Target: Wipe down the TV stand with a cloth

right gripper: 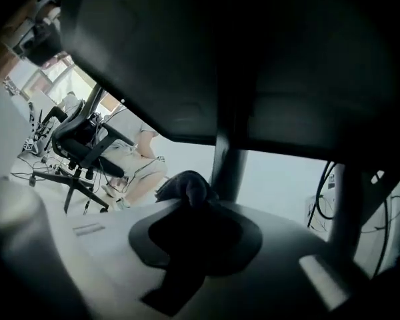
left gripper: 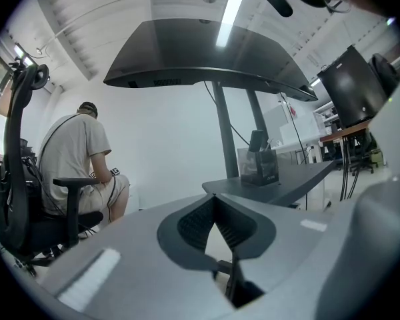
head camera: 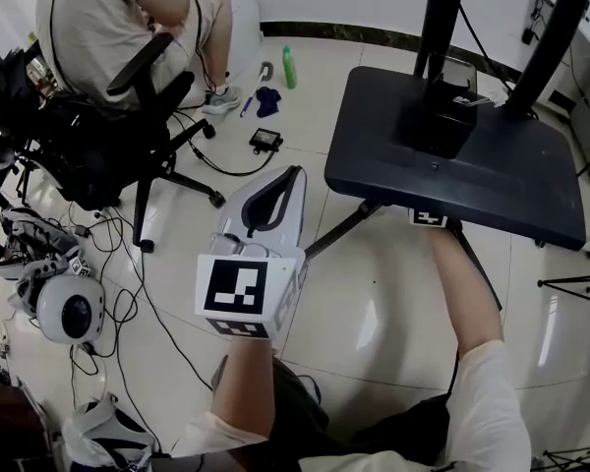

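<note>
Cloth (right gripper: 187,187) sits pinched in right tongs (right gripper: 197,207) under TV stand (right gripper: 253,65); left tongs (left gripper: 215,200) pressed together.

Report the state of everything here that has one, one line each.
TV stand: upright on the floor.
Left gripper: jaws together, empty.
Right gripper: shut on the cloth, under the TV stand's shelf.
Green bottle: upright on the floor.
Office chair: occupied by a seated person.

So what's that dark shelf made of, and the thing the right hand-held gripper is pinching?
Shelf: matte black with a dull sheen and rounded edges, likely plastic or painted metal. Cloth: soft dark fabric, bunched in limp folds.
</note>
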Demonstrator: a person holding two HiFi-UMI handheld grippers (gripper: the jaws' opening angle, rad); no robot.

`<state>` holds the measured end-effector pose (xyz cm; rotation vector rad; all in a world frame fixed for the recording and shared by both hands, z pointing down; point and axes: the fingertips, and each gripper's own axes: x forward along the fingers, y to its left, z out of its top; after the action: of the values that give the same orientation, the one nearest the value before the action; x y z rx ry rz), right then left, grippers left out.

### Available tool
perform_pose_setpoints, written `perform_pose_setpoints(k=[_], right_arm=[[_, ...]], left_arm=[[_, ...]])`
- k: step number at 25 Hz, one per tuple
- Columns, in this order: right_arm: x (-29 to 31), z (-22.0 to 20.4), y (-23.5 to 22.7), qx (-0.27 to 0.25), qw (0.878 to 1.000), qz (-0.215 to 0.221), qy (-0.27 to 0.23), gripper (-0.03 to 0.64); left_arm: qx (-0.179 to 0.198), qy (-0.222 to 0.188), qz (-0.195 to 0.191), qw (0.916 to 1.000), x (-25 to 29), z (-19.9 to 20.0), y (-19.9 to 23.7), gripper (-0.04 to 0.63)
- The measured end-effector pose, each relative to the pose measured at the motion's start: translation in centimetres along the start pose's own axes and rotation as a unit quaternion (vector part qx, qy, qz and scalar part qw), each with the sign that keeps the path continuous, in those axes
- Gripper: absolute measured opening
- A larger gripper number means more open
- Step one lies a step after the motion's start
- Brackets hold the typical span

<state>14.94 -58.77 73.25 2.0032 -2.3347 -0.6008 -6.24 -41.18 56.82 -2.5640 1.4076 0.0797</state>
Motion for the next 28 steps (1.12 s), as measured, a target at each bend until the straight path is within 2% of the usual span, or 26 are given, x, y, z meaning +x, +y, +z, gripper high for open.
perform_pose_setpoints(k=[3, 5, 8, 10, 11, 13, 14, 15, 17, 19, 21, 23, 25, 26, 28], right_arm=[[0.0, -2.8, 0.1, 0.007, 1.000, 0.007, 0.010, 0.054], [-0.3, -6.7, 0.8, 0.018, 0.999, 0.014, 0.032, 0.054], [-1.1, -18.2, 3.5, 0.045, 0.992, 0.031, 0.116, 0.054], [-2.3, -27.9, 5.7, 0.059, 0.978, 0.041, 0.195, 0.054], [-3.1, -31.2, 6.4, 0.069, 0.972, 0.042, 0.222, 0.054], [-4.3, -33.5, 7.5, 0.095, 0.966, 0.043, 0.238, 0.054], [-4.8, -33.4, 8.8, 0.106, 0.965, 0.052, 0.234, 0.054], [-5.2, -33.1, 11.0, 0.111, 0.965, 0.070, 0.226, 0.054], [-6.4, -32.7, 18.6, 0.110, 0.962, 0.134, 0.212, 0.052], [-8.5, -32.6, 28.7, 0.111, 0.949, 0.217, 0.200, 0.054], [-11.6, -32.3, 38.4, 0.112, 0.931, 0.293, 0.187, 0.054], [-14.6, -30.9, 44.3, 0.126, 0.920, 0.328, 0.175, 0.054], [-16.1, -23.0, 43.9, 0.157, 0.922, 0.322, 0.145, 0.054], [-16.4, -18.3, 42.2, 0.167, 0.927, 0.312, 0.120, 0.054], [-16.2, -9.0, 37.0, 0.154, 0.945, 0.283, 0.052, 0.054]], left_arm=[[-0.001, 0.005, 0.007, 1.0000, -0.3, 0.1, 0.0, 0.110], [0.001, 0.004, 0.005, 1.0000, -0.4, 0.4, -0.5, 0.110], [0.002, 0.013, 0.000, 0.9999, -0.2, 0.5, -1.2, 0.110], [0.006, 0.032, -0.003, 0.9995, -0.3, 0.2, -1.7, 0.110], [0.012, 0.028, -0.007, 0.9995, -0.3, 0.3, -2.0, 0.110], [0.010, 0.041, -0.009, 0.9991, -0.9, 0.5, -2.6, 0.110], [0.001, 0.059, -0.006, 0.9982, -1.4, 0.3, -2.7, 0.110], [-0.001, 0.059, -0.002, 0.9982, -1.7, 0.3, -2.4, 0.110], [0.011, 0.024, 0.006, 0.9996, -1.4, 0.5, -1.2, 0.110], [0.011, 0.016, 0.016, 0.9997, -0.5, -0.7, -0.1, 0.110], [0.011, 0.017, 0.022, 0.9996, 0.3, -1.3, 0.5, 0.110], [0.008, 0.015, 0.025, 0.9995, 0.2, -1.1, 0.7, 0.110], [0.004, 0.011, 0.028, 0.9995, -0.4, -0.7, 0.8, 0.110], [0.003, 0.009, 0.029, 0.9995, -0.6, -0.6, 0.9, 0.110], [0.004, 0.004, 0.034, 0.9994, -1.0, -0.5, 1.3, 0.110]])
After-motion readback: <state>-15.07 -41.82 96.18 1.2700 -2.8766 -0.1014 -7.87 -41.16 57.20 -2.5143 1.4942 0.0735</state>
